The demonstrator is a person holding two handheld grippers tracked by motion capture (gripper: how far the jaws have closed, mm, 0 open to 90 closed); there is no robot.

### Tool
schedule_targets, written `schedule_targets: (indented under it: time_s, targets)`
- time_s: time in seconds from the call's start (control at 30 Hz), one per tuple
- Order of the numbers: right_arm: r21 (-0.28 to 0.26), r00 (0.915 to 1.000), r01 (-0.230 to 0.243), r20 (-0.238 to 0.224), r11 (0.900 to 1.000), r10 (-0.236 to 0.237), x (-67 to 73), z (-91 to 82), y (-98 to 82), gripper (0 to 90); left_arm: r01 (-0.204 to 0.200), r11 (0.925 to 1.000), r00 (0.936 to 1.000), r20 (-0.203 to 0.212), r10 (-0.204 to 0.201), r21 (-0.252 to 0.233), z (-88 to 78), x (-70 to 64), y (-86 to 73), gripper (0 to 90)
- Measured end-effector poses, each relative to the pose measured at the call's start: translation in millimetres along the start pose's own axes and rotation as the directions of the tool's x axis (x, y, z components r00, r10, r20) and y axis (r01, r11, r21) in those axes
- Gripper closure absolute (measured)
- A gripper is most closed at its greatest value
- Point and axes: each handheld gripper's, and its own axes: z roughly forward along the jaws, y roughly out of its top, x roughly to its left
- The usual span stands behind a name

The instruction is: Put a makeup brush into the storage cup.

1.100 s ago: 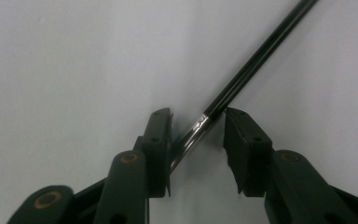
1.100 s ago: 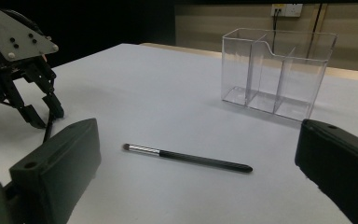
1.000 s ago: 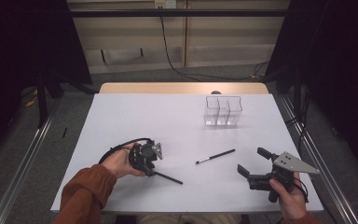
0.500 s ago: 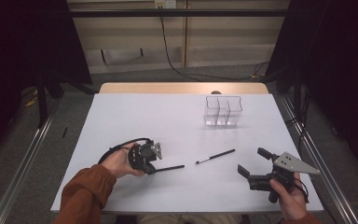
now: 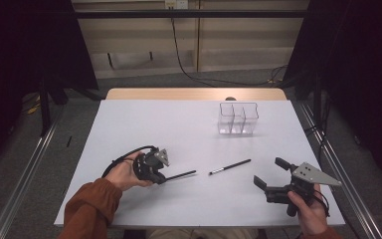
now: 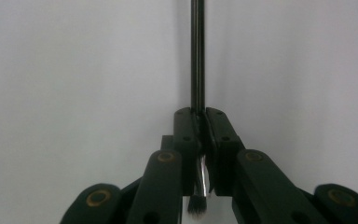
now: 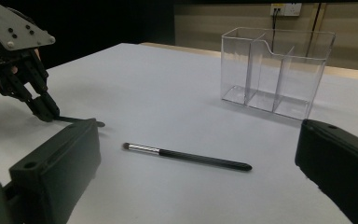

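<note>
My left gripper (image 5: pixel 160 175) rests low on the white table (image 5: pixel 179 124) at the front left, shut on a thin black brush (image 5: pixel 181 175) whose handle sticks out to the right. In the left gripper view the jaws (image 6: pixel 199 116) pinch the brush (image 6: pixel 197 56) near its ferrule, with the bristles toward the camera. A second black brush (image 5: pixel 230 167) (image 7: pixel 186 157) lies loose on the table, mid-front. At the front right my right gripper (image 5: pixel 269 172) (image 7: pixel 198 140) is held open, with nothing between its fingers. The right gripper view also shows the left gripper (image 7: pixel 44 109) with its brush (image 7: pixel 81 120).
A clear three-compartment organizer (image 5: pixel 238 118) (image 7: pixel 275 70) stands empty at the back right of the table. The table's wooden far edge (image 5: pixel 194 93) borders a floor with cables; metal rails run along both sides.
The brush in my left gripper has swung: its free end moved from pointing toward the front right to pointing straight right. Both hands stayed in place.
</note>
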Motion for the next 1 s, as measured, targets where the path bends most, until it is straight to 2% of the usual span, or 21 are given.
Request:
schedule_targets:
  time_s: [0.13, 0.27, 0.33, 0.47, 0.6, 0.63, 0.73, 0.77, 0.8, 0.83, 0.87, 0.93, 0.97, 1.0]
  targets:
    - [0.001, 1.0000, 0.002, 0.001, 1.000, -0.002, 0.2, -0.2, 0.0, 0.0, 0.024, 0.9974, 0.9997, 0.000, -0.024, -0.067, -3.5, 1.9, -1.1, 84.1]
    - [-0.001, 1.0000, 0.000, 0.004, 1.000, 0.000, 0.0, -1.1, -0.4, 0.0, 0.062, 0.9901, 0.9981, 0.009, -0.061, -0.126, -8.8, 3.3, -2.9, 84.1]
    - [-0.002, 1.0000, 0.000, 0.006, 1.000, 0.000, -0.2, -1.7, -0.5, 0.0, 0.088, 0.9853, 0.9959, 0.034, -0.084, -0.146, -10.2, 4.5, -4.0, 84.0]
    - [-0.003, 1.0000, -0.007, 0.003, 1.000, 0.007, 0.2, -1.9, -0.3, 0.0, 0.130, 0.9728, 0.9914, 0.035, -0.126, -0.192, -13.7, 5.3, -6.4, 84.0]
    - [-0.004, 1.0000, -0.007, 0.005, 1.000, 0.007, 0.3, -1.9, -0.3, 0.0, 0.166, 0.9519, 0.9861, 0.054, -0.157, -0.258, -20.2, 4.6, -9.7, 84.0]
    - [-0.003, 1.0000, -0.004, 0.004, 1.000, 0.004, 0.1, -2.1, -0.3, 0.0, 0.154, 0.9536, 0.9878, 0.023, -0.154, -0.258, -21.9, 3.7, -9.9, 84.0]
    - [-0.004, 1.0000, -0.005, 0.006, 1.000, 0.005, 0.0, -2.0, -0.4, 0.0, 0.168, 0.9345, 0.9851, 0.019, -0.171, -0.314, -25.4, 2.7, -11.4, 84.0]
    - [-0.005, 1.0000, -0.008, 0.005, 1.000, 0.008, 0.2, -1.9, -0.4, 0.0, 0.172, 0.9309, 0.9845, 0.020, -0.174, -0.322, -25.6, 2.9, -11.9, 84.0]
    - [-0.005, 1.0000, -0.007, 0.004, 1.000, 0.007, 0.2, -1.9, -0.4, 0.0, 0.188, 0.9214, 0.9810, 0.020, -0.193, -0.340, -25.4, 1.8, -12.3, 84.0]
    - [-0.004, 1.0000, -0.007, 0.004, 1.000, 0.007, 0.3, -1.9, -0.3, 0.0, 0.190, 0.9154, 0.9801, 0.014, -0.198, -0.355, -25.9, 1.7, -13.2, 84.0]
    - [-0.003, 1.0000, -0.006, 0.003, 1.000, 0.006, 0.3, -1.9, -0.4, 0.0, 0.187, 0.9124, 0.9808, 0.016, -0.194, -0.364, -26.6, 1.9, -14.1, 84.0]
    - [-0.004, 1.0000, -0.007, 0.003, 1.000, 0.007, 0.3, -1.9, -0.3, 0.0, 0.201, 0.8934, 0.9777, 0.024, -0.209, -0.402, -28.4, 1.4, -16.0, 84.0]
    - [-0.004, 1.0000, -0.008, 0.004, 1.000, 0.008, 0.2, -1.8, -0.3, 0.0, 0.202, 0.8880, 0.9771, 0.025, -0.211, -0.413, -29.3, 1.5, -16.8, 84.0]
    - [-0.003, 1.0000, -0.009, 0.003, 1.000, 0.009, 0.2, -1.8, -0.3, 0.0, 0.206, 0.8795, 0.9759, 0.024, -0.217, -0.429, -30.4, 0.9, -17.7, 84.0]
